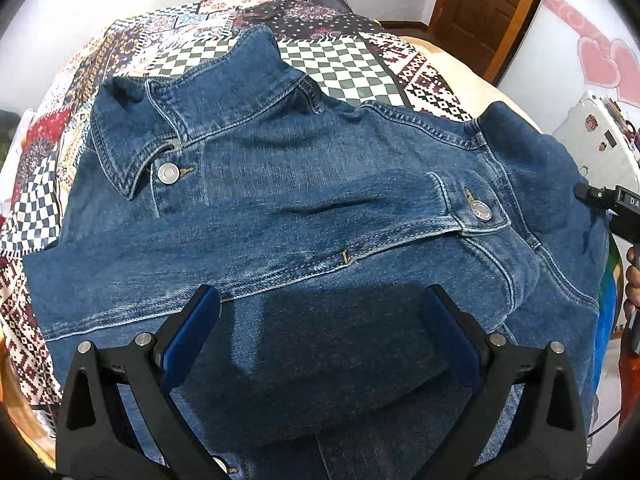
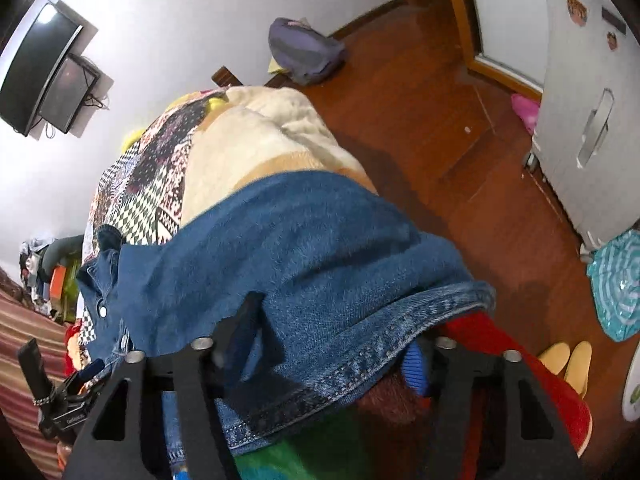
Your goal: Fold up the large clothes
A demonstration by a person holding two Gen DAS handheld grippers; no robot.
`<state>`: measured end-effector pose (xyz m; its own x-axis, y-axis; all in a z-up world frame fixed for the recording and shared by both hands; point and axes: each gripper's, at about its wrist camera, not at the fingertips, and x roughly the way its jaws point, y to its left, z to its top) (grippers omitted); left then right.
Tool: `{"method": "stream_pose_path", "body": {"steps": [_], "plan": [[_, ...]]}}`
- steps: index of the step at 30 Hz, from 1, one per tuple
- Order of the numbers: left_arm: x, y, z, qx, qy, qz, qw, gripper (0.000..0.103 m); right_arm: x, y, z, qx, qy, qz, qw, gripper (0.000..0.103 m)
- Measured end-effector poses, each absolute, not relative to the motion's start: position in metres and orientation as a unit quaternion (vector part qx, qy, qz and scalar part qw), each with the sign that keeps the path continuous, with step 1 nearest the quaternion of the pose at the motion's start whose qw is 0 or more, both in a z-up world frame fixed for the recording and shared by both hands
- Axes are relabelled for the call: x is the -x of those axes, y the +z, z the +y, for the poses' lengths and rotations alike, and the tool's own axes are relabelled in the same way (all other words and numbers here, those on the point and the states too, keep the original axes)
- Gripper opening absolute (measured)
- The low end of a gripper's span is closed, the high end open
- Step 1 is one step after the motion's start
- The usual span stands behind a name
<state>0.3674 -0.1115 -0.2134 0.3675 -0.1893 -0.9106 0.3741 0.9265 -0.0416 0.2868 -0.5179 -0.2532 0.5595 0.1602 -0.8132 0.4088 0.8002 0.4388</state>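
A blue denim jacket (image 1: 304, 216) lies front-up on a patchwork bedspread (image 1: 340, 68), collar at the upper left, one sleeve folded across its lower front. My left gripper (image 1: 320, 304) is open just above the folded sleeve, holding nothing. In the right wrist view the jacket's other sleeve (image 2: 320, 248) drapes over the bed's edge, its stitched cuff (image 2: 360, 360) lying between the wide-apart fingers of my right gripper (image 2: 336, 332). The right gripper also shows at the right edge of the left wrist view (image 1: 616, 208).
A cream blanket (image 2: 260, 136) covers the bed's far side. Beyond is a wooden floor (image 2: 420, 128) with a purple backpack (image 2: 304, 52), yellow slippers (image 2: 568, 364), a teal bag (image 2: 620, 288) and a white cabinet (image 2: 580, 120). Red and green cloth (image 2: 520, 360) lies under the cuff.
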Motion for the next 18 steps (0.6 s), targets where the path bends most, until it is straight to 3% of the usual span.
{"method": "stream_pose_path", "body": {"steps": [3, 5, 18], "plan": [[-0.366, -0.209, -0.111, -0.090, -0.170, 0.528, 0.827, 0.102, -0.284, -0.236, -0.504, -0.255, -0.093, 0.446, 0.853, 0.037], [-0.364, -0.205, -0.111, -0.092, -0.170, 0.523, 0.830, 0.102, -0.280, -0.224, -0.497, -0.232, -0.098, 0.434, 0.865, 0.023], [-0.343, -0.156, -0.089, -0.085, -0.165, 0.462, 0.867, 0.102, -0.285, -0.104, -0.437, -0.182, -0.006, 0.332, 0.926, 0.013]]}}
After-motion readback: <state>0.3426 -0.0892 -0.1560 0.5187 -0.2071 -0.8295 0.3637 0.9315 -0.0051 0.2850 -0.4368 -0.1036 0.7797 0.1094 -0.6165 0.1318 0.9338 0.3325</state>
